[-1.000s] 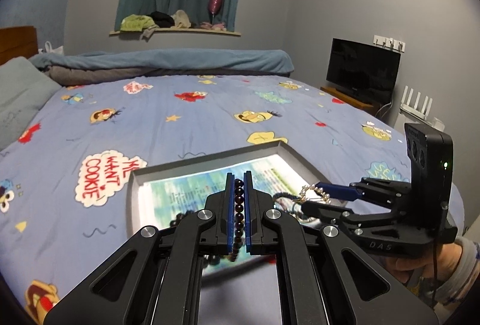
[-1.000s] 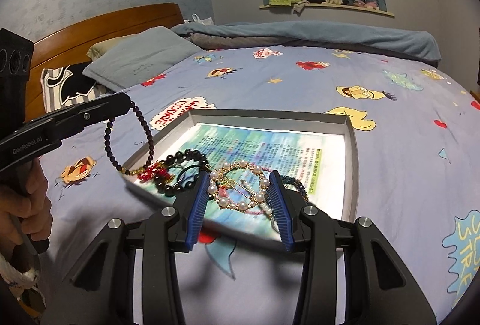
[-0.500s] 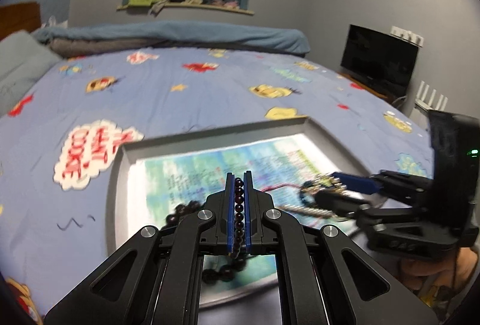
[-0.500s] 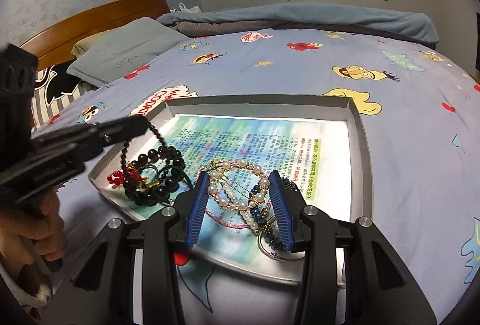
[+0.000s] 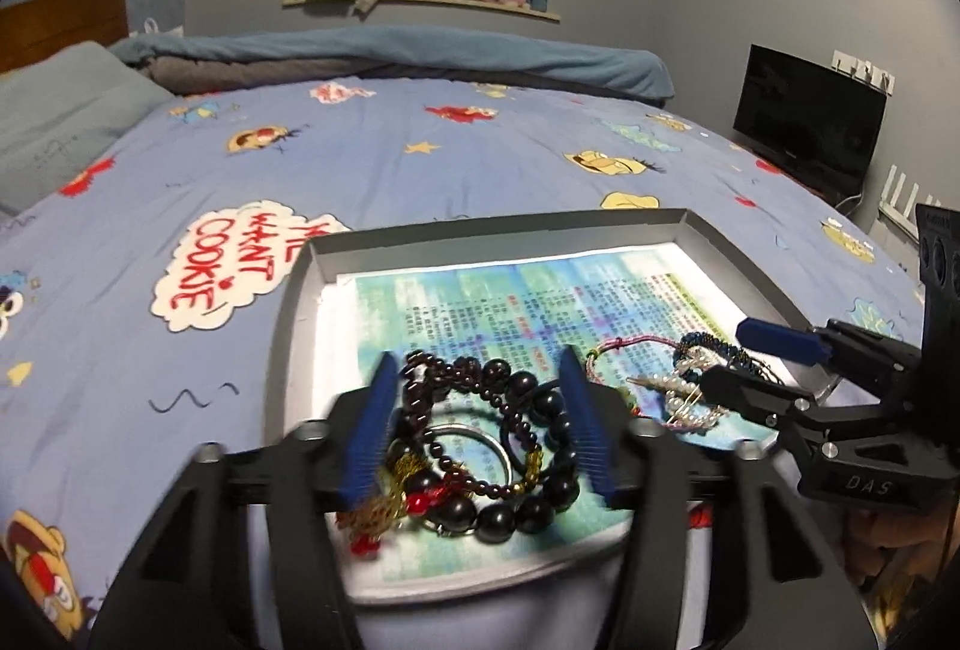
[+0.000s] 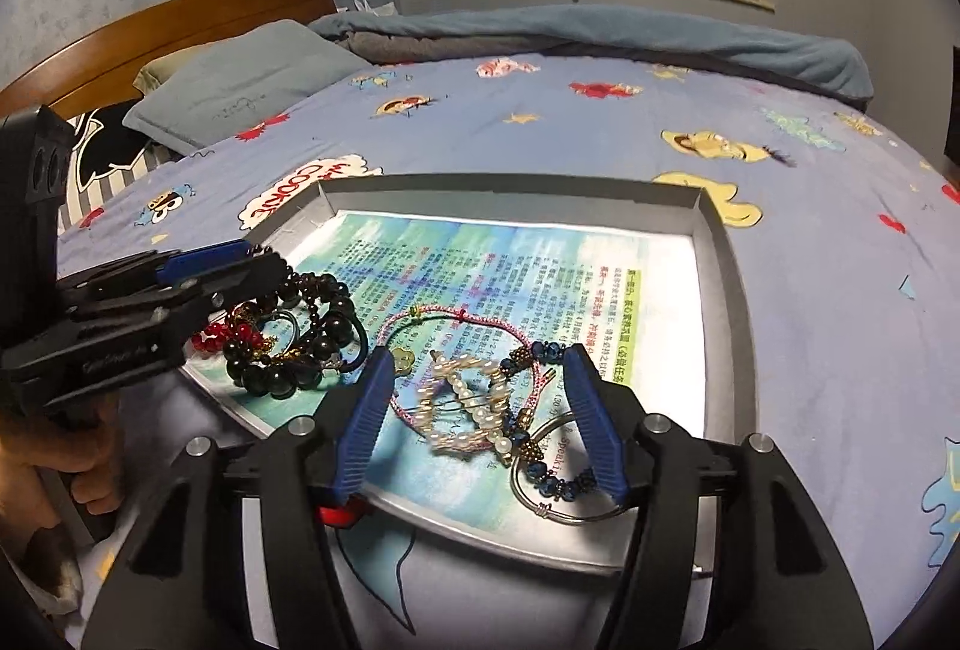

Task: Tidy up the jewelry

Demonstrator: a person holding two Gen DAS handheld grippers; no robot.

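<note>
A shallow grey tray [image 5: 480, 229] [image 6: 510, 182] lined with printed paper lies on the bed. My left gripper [image 5: 477, 365] [image 6: 264, 257] hangs low over the tray's near left corner. Its jaws are opening around a heap of dark bead bracelets [image 5: 498, 440] [image 6: 300, 338] that rests on the paper, and the pads are clear of it. My right gripper [image 6: 478, 356] [image 5: 735, 359] is opening too. A pearl piece [image 6: 462, 398] [image 5: 684, 398] lies loose on the paper between its fingers. A pink cord bracelet [image 6: 456, 317] and a blue bead bracelet [image 6: 540, 464] lie with the pearl piece.
The tray sits on a blue cartoon-print sheet [image 5: 420, 152]. A grey pillow [image 6: 240, 80] and a wooden headboard [image 6: 180, 14] are at the left. A folded blanket [image 5: 390, 50] runs along the far side. A dark TV [image 5: 807, 122] stands at the right. A hand [image 6: 78, 452] holds the left gripper.
The left gripper sank to the tray and opened, and its thin dark bead bracelet now lies on the heap. The right gripper's jaws widened, leaving the pearl piece on the paper.
</note>
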